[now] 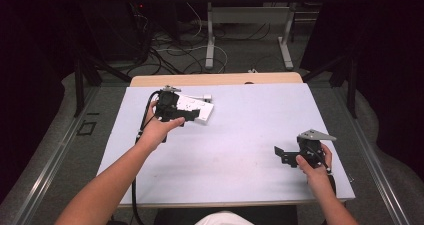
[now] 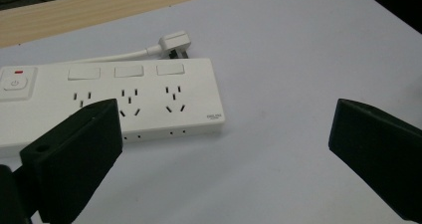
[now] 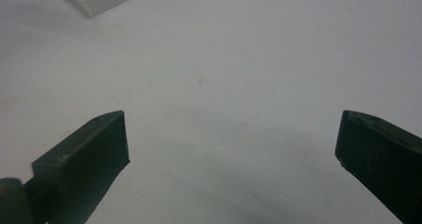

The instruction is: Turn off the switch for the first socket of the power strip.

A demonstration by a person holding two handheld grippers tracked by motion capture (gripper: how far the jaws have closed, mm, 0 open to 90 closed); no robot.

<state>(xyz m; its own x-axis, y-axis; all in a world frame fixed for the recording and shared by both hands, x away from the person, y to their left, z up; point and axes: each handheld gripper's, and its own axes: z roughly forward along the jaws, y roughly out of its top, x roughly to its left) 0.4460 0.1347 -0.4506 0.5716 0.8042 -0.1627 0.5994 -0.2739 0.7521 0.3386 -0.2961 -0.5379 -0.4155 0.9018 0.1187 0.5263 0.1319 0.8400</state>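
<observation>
White power strip (image 2: 109, 102) (unheld) beside left gripper (image 2: 224, 149).

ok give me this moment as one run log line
left gripper: open, empty, beside white plastic power strip | right gripper: open, empty, over pale blue table | white plug: lying behind strip

Pale lavender table (image 1: 240, 135), wooden strip along its far edge. 1 white power strip (image 1: 196, 106) lies flat near that strip, its white plug (image 2: 174, 41) just behind it.
</observation>
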